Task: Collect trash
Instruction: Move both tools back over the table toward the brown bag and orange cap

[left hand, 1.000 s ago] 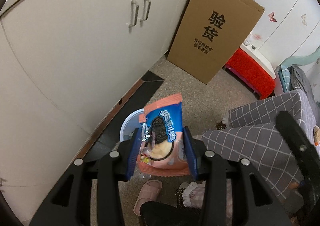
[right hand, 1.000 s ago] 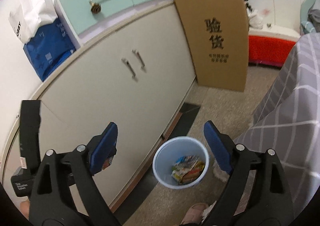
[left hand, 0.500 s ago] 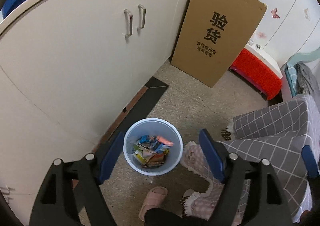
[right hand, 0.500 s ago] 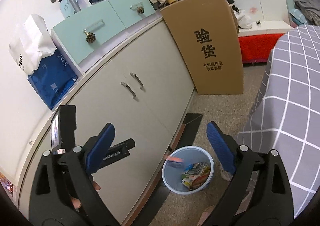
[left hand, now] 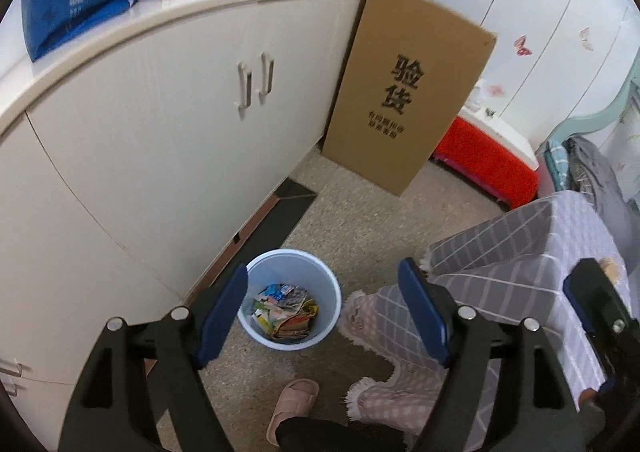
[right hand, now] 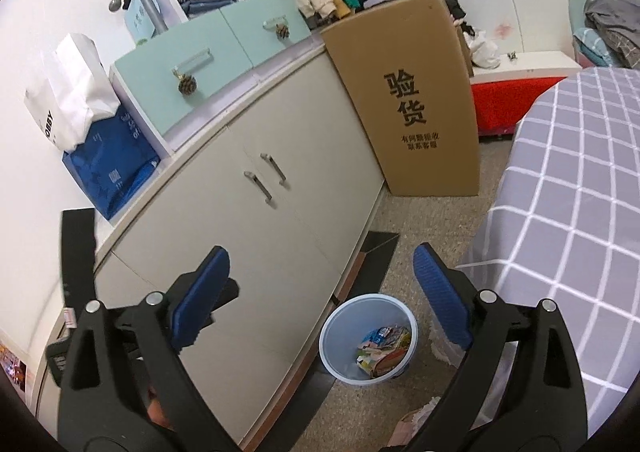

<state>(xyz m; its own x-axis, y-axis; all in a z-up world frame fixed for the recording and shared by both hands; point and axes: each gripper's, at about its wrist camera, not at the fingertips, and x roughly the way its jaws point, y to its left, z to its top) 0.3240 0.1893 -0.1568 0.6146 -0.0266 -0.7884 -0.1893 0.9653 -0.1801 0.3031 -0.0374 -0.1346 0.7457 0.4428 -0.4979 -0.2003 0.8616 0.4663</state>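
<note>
the wrappers (left hand: 286,312), crumpled snack packets, lie heaped in the bottom of the pale blue bin (left hand: 332,292), which stands on the floor below and ahead of the left tongs (left hand: 324,310), seen between their two blue pads. a second ago a blue-and-orange snack packet was pinched in these tongs above the bin; now nothing is between the pads and the packet is among the heap. the jaws have just been opening and stand spread wide, with only the bin and floor showing through the gap. judged from this, one piece of trash is delivered and the left tongs are free for the next; no loose trash shows on the floor in either view.

the right tongs (right hand: 322,300) are likewise spread, with nothing between the pads; the bin sits below them, nearer the right pad. both tongs point forward and downward, the left more steeply, and the bin looks smaller in the left view than a second ago, as if the tongs had lifted.

outward from the bin: a white cupboard (left hand: 160,140) runs along the left of both tongs, a tall cardboard box (left hand: 404,100) leans at its far end, a grey checked bedspread (right hand: 568,220) hangs to the right, and a pink slipper (left hand: 292,404) lies just under the left tongs.
</note>
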